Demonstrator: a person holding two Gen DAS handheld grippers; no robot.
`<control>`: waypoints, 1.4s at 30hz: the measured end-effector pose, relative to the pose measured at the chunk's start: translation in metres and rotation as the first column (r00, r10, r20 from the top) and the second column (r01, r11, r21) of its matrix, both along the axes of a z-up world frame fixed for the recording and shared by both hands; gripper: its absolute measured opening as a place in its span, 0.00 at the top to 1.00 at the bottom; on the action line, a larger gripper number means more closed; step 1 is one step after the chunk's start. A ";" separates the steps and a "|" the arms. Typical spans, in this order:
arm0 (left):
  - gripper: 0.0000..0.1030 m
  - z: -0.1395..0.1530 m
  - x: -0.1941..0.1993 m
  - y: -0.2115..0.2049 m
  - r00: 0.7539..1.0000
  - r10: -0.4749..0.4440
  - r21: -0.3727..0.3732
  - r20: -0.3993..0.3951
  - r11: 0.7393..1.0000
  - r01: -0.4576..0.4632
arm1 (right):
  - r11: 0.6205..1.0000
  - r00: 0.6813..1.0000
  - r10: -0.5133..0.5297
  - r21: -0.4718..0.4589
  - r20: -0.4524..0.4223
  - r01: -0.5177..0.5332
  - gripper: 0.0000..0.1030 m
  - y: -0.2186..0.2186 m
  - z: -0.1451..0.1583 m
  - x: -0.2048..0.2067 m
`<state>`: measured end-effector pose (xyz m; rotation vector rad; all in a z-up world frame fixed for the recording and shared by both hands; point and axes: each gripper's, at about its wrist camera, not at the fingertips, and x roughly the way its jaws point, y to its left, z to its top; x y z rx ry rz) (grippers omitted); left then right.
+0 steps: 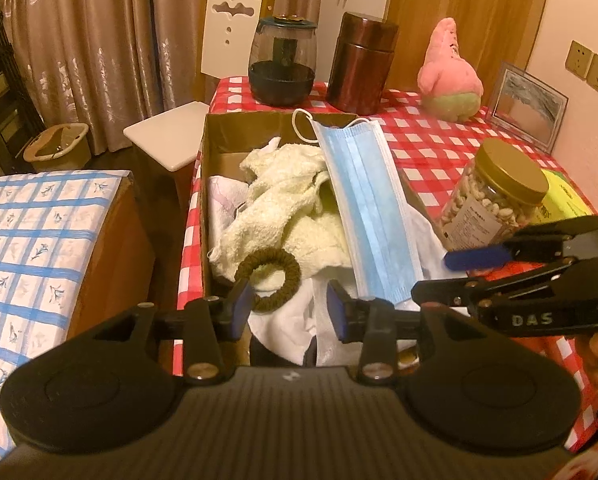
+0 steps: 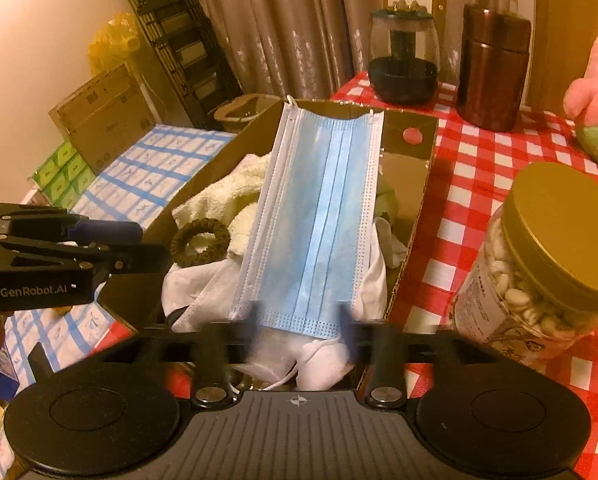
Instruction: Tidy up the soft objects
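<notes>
A cardboard box point(image 1: 211, 136) point(image 2: 423, 184) on the red checked table holds a cream towel point(image 1: 283, 196) point(image 2: 219, 196), white cloth point(image 1: 295, 320) point(image 2: 191, 284), a brown hair tie point(image 1: 269, 276) point(image 2: 200, 241) and a blue face mask point(image 1: 365, 208) point(image 2: 319, 216) lying lengthwise on top. My left gripper point(image 1: 291, 306) point(image 2: 139, 248) is open and empty at the box's near end, by the hair tie. My right gripper point(image 2: 301, 324) point(image 1: 435, 276) is open and empty, its blurred fingers either side of the mask's near edge. A pink plush point(image 1: 449, 72) point(image 2: 595, 100) sits at the table's back.
On the table stand a nut jar point(image 1: 495, 196) point(image 2: 539, 264), a brown canister point(image 1: 363, 64) point(image 2: 493, 66), a glass jar point(image 1: 283, 64) point(image 2: 403, 56) and a photo frame point(image 1: 527, 104). A white chair point(image 1: 179, 136) and a blue checked surface point(image 1: 31, 240) lie left.
</notes>
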<state>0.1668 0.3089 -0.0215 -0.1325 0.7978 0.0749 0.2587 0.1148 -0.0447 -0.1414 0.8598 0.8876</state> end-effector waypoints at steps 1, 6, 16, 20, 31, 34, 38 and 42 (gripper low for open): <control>0.63 0.001 -0.002 -0.001 1.000 -0.001 0.004 -0.001 1.000 0.001 | 1.000 1.000 0.002 0.004 0.006 -0.002 0.48 -0.001 0.002 -0.002; 0.48 0.003 -0.012 -0.004 1.000 0.007 0.013 -0.003 1.000 -0.007 | 1.000 1.000 0.009 -0.002 0.022 -0.009 0.46 -0.005 0.008 -0.008; 0.12 0.010 -0.035 -0.006 0.998 0.065 0.011 0.000 0.998 -0.065 | 1.000 1.000 -0.004 -0.024 0.021 0.004 0.26 -0.022 0.016 -0.027; 0.05 0.014 -0.043 -0.010 0.996 0.087 0.008 0.001 0.996 -0.087 | 0.999 1.000 -0.026 -0.023 0.015 0.026 0.24 -0.031 0.020 -0.033; 0.00 0.028 -0.065 -0.024 0.986 0.166 -0.009 0.001 0.986 -0.166 | 0.997 0.997 -0.074 -0.032 -0.003 0.074 0.20 -0.051 0.041 -0.048; 0.00 0.034 -0.071 -0.030 0.985 0.174 -0.016 -0.005 0.985 -0.174 | 0.996 0.996 -0.089 -0.032 0.001 0.089 0.20 -0.059 0.047 -0.054; 0.00 0.043 -0.082 -0.041 0.978 0.209 0.026 0.011 0.978 -0.209 | 0.994 0.994 -0.110 -0.021 0.005 0.110 0.20 -0.072 0.056 -0.063; 0.00 0.053 -0.096 -0.053 0.976 0.218 0.021 0.022 0.976 -0.219 | 0.989 0.989 -0.150 -0.013 0.016 0.150 0.20 -0.087 0.064 -0.072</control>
